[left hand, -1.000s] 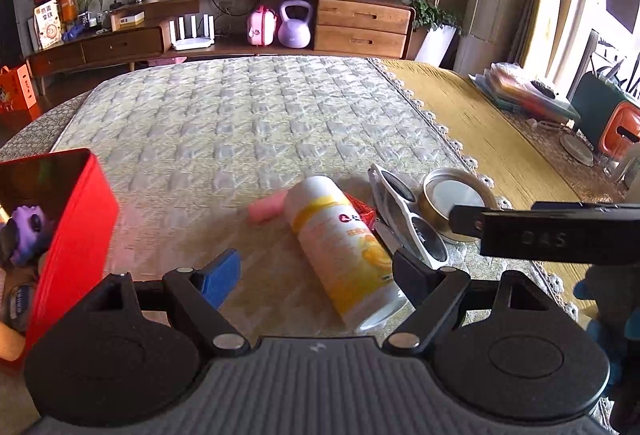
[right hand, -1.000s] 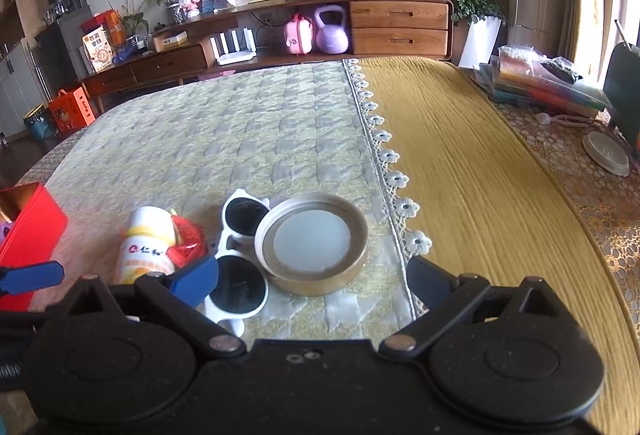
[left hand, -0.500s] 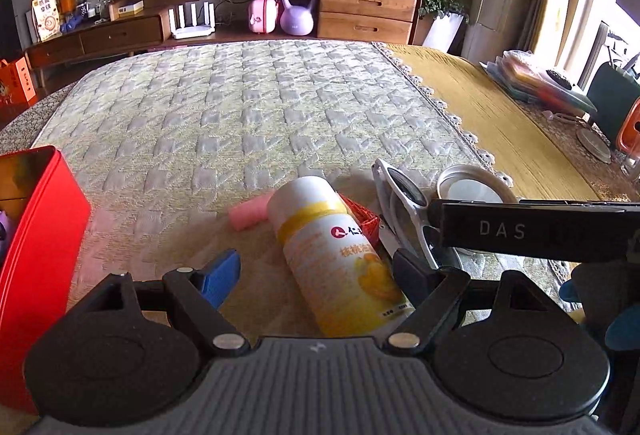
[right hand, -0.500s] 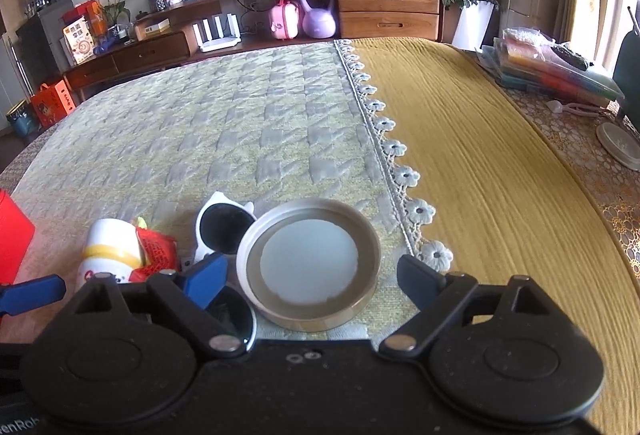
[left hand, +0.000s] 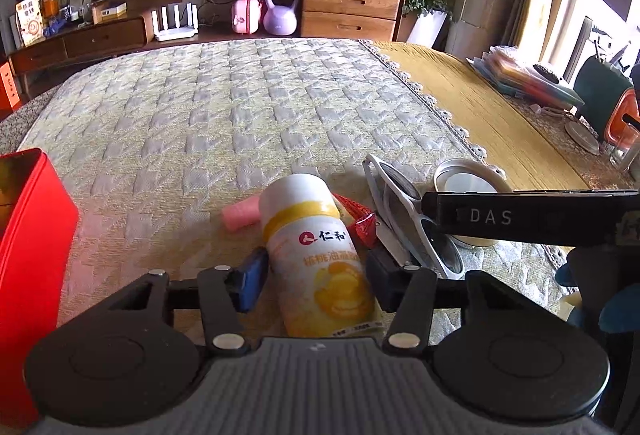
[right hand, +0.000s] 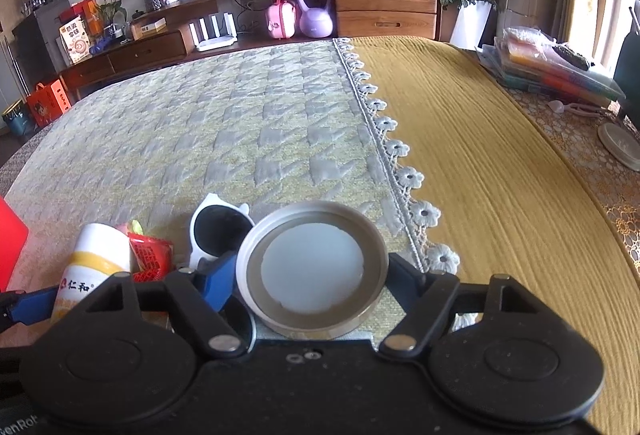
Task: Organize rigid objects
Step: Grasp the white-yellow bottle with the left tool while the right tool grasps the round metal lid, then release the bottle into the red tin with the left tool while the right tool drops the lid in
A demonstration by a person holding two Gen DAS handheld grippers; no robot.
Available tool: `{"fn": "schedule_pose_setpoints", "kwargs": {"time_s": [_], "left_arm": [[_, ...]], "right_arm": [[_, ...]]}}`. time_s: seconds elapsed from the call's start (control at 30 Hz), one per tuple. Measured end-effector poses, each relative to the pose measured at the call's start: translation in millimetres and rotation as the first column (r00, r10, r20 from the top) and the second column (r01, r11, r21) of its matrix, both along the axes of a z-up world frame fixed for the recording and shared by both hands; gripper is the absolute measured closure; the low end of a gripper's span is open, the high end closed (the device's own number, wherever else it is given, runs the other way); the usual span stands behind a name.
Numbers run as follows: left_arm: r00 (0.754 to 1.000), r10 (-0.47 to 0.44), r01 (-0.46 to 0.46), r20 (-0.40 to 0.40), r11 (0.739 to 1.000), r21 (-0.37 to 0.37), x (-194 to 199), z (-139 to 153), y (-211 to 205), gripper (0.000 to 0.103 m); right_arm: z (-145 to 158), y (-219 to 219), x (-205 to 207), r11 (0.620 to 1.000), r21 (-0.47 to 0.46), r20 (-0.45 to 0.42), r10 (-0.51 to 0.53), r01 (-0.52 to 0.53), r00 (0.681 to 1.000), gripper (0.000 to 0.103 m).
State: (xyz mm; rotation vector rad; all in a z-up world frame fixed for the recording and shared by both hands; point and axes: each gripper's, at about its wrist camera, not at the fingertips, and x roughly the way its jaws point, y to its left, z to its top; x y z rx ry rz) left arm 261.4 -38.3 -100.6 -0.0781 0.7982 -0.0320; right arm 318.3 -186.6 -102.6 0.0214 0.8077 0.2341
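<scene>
The tabletop (right hand: 500, 195) is huge. A quilted cloth (left hand: 224, 115) covers the left part and a yellow cloth (right hand: 480, 155) the right, and they meet along a lace flower trim. Everything from 10 to 2 o'clock is bare fabric, so there's loads of free room toward the far edge. All the clutter sits bunched at the near edge.

One red box (left hand: 28, 255) stands at 9 o'clock in the left view, cut off by the frame.

The left gripper (left hand: 316, 271) is closing on the one bottle (left hand: 312, 247), which lies on its side on the quilted cloth with its cap pointing away. Both pads look to be right against its sides. The label reads "仁和", and the smaller yellow print is too blurry for me.

The right gripper (right hand: 312, 271) is closing around the one round metal lid (right hand: 312, 267), which lies flat near the lace trim, and its pads seem to touch the rim. The gripper's side reads "DAS" in the left view.

One pair of white sunglasses (left hand: 404, 211) sits at 2 o'clock from the bottle, tucked against the lid. One red packet (left hand: 360, 223) is wedged between the bottle and the sunglasses. One small pink piece (left hand: 240, 215) lies at 10 o'clock, touching the bottle.
</scene>
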Motion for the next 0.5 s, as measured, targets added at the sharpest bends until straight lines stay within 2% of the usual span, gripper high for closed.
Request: {"fn": "schedule_pose_setpoints", "kwargs": {"time_s": [0.3, 0.5], "left_arm": [[1.0, 0.026, -0.026, -0.015, 1.0, -0.014, -6, 4, 18, 0.055], [0.998, 0.037, -0.037, -0.042, 0.999, -0.004, -18, 7, 28, 0.057]], "right_arm": [[7, -7, -17, 1.0, 0.012, 0.016, -0.007, 0.007, 1.0, 0.026], [24, -7, -45, 0.999, 0.009, 0.044, 0.042, -0.043, 0.998, 0.026]]}}
